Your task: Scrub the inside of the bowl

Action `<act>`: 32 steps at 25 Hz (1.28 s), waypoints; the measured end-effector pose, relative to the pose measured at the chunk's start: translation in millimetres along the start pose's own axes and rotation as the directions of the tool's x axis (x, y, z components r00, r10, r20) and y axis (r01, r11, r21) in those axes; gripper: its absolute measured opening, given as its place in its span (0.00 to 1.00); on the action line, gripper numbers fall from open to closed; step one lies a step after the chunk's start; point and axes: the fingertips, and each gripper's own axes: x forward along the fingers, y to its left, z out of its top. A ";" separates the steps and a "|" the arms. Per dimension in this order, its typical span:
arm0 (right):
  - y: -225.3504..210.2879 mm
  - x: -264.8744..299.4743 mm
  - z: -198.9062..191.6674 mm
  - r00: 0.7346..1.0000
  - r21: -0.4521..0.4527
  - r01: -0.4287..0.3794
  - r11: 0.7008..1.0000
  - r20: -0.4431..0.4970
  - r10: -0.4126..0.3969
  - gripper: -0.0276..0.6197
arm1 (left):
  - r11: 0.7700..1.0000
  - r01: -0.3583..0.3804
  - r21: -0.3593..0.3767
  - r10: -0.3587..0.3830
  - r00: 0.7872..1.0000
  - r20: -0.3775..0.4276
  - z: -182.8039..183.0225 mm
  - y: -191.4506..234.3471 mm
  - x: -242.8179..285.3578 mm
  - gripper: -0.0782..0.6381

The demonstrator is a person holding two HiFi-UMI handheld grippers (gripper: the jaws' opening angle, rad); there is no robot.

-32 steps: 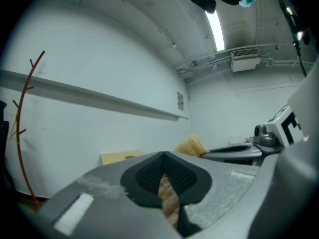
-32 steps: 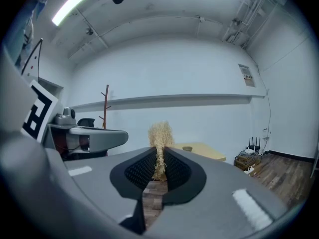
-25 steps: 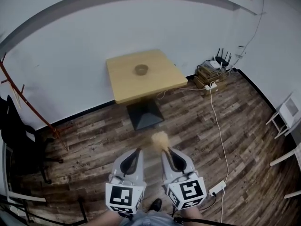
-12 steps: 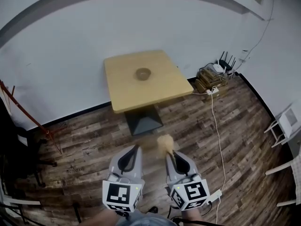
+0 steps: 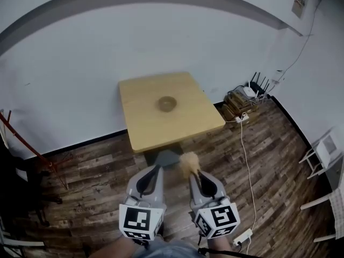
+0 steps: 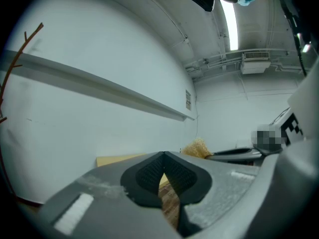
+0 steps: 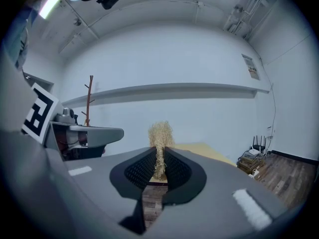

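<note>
A small brown bowl (image 5: 166, 103) sits near the middle of a square wooden table (image 5: 188, 125) against the white wall. Both grippers are held low in front of me, short of the table. My right gripper (image 5: 192, 172) is shut on a tan fibrous scrubber (image 5: 187, 163), whose tuft (image 7: 160, 133) sticks up between the jaws. My left gripper (image 5: 156, 169) is shut with nothing in it, its pads (image 6: 152, 176) pressed together. In the left gripper view the scrubber (image 6: 196, 147) shows to the right, in front of the table edge (image 6: 117, 159).
The floor is dark wood planks (image 5: 97, 187). A router and stacked boxes (image 5: 244, 98) stand by the right wall, with a white cable (image 5: 248, 155) running to a power strip (image 5: 243, 237). White chair frames (image 5: 322, 155) stand at the right. A red coat stand (image 5: 24, 141) is at the left.
The table and bowl have come closer and lower in the head view as I move toward them. Both grippers keep their hold and relative position.
</note>
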 end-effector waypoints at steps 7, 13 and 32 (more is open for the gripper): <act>-9.5 28.0 6.9 1.000 -0.021 0.006 1.000 -0.003 -0.006 0.11 | 0.999 0.019 -0.040 -0.019 1.000 -0.003 -6.8 13.5 29.0 0.14; -35.1 50.9 4.4 1.000 0.003 0.011 1.000 -0.008 -0.011 0.11 | 1.000 0.011 -0.019 -0.012 0.999 -0.034 -14.4 20.1 59.3 0.14; -155.3 213.3 7.7 0.989 0.072 -0.136 0.988 -0.051 0.140 0.11 | 0.989 -0.146 -0.024 0.143 0.984 -0.105 -11.7 69.1 232.1 0.14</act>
